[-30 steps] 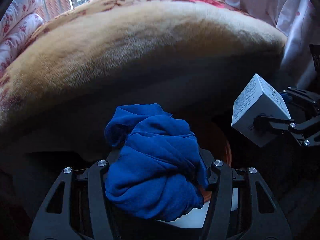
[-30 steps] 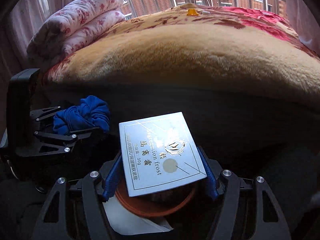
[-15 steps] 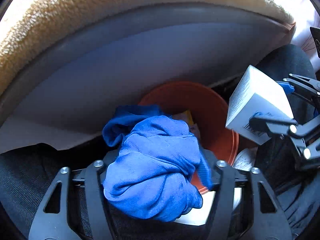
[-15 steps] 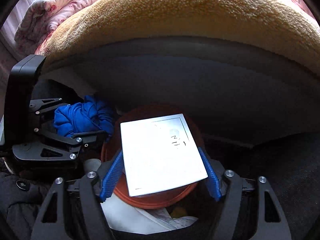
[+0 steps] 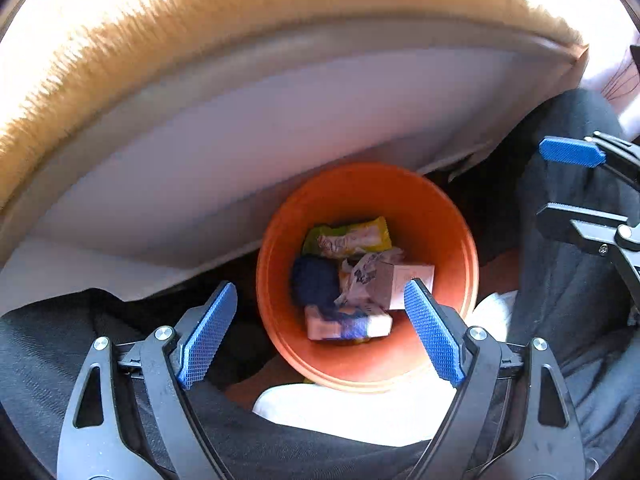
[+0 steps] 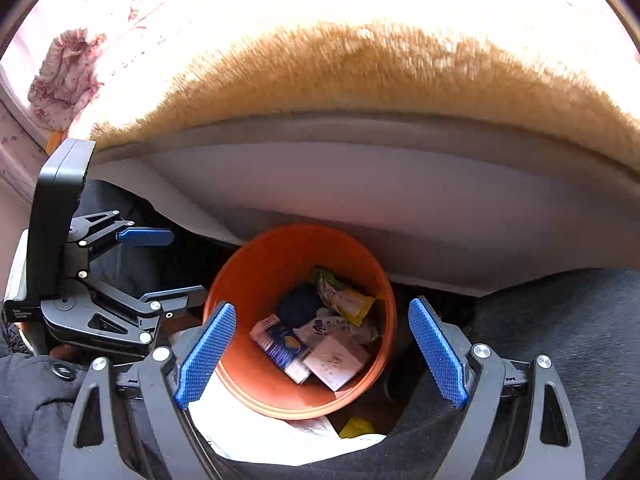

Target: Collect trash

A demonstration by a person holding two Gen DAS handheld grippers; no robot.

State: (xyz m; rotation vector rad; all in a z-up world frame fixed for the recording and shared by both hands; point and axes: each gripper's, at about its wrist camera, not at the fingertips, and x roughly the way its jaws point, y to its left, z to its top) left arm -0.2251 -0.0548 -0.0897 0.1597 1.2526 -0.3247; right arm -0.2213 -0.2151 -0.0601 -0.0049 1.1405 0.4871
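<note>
An orange bin [image 5: 456, 236] stands on the floor by the bed, straight below both grippers. Inside it lie a dark blue cloth [image 5: 314, 282], a white box [image 5: 404, 284], a blue-and-white carton [image 5: 348, 326] and a yellow wrapper [image 5: 352, 236]. My left gripper [image 5: 320, 286] hangs over the bin's near rim, its jaws opening with nothing between the blue pads. From the right wrist view the bin [image 6: 256, 280] holds the same cloth [image 6: 300, 306] and box [image 6: 336, 362]. My right gripper [image 6: 322, 306] is also opening and empty. Each gripper shows in the other's view: the right gripper [image 5: 556, 184], the left gripper [image 6: 176, 264].
The bed's grey mattress side [image 5: 240, 152] and a tan furry blanket [image 6: 360, 72] rise just behind the bin. A white bag [image 6: 260, 436] and a yellow scrap [image 6: 356, 426] lie on the floor in front. A person's dark trouser legs [image 5: 568, 280] flank the bin.
Both grippers tipped downward over the bin and spread their jaws. The blue cloth left the left gripper and the white box left the right one; both now lie in the bin.
</note>
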